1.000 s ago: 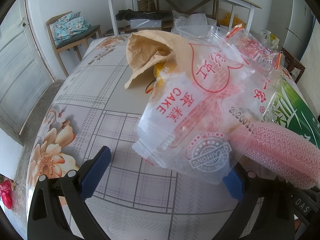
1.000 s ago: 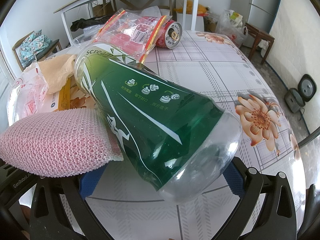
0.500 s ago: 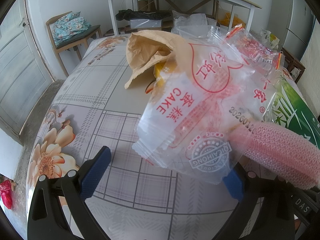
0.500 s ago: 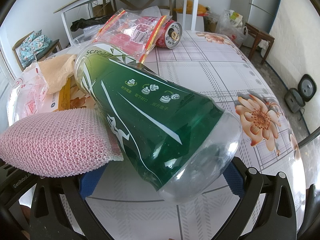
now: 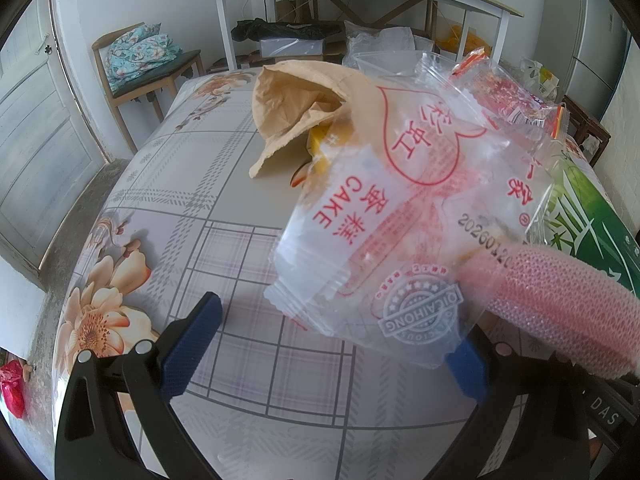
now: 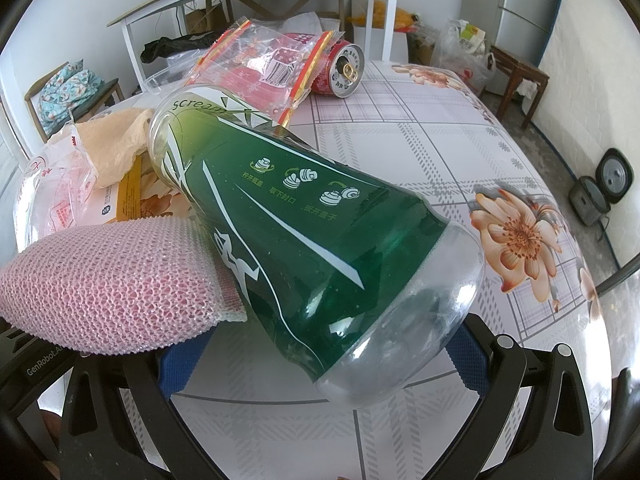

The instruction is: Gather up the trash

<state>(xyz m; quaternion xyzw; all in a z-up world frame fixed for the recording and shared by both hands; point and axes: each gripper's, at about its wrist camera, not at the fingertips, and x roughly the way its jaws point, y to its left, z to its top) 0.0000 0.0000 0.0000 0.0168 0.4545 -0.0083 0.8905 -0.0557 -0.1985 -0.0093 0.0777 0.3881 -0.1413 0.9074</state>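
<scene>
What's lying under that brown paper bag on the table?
A yellow package pokes out from beneath the brown paper bag. How far it extends is hidden by the bag and the clear cake wrapper.

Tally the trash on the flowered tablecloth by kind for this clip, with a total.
Clear plastic wrappers: 2, cake wrapper, red-printed wrapper
Green bottle: 1
Red can: 1
Brown paper bag: 1
Pink foam net: 1
Total: 6
</scene>
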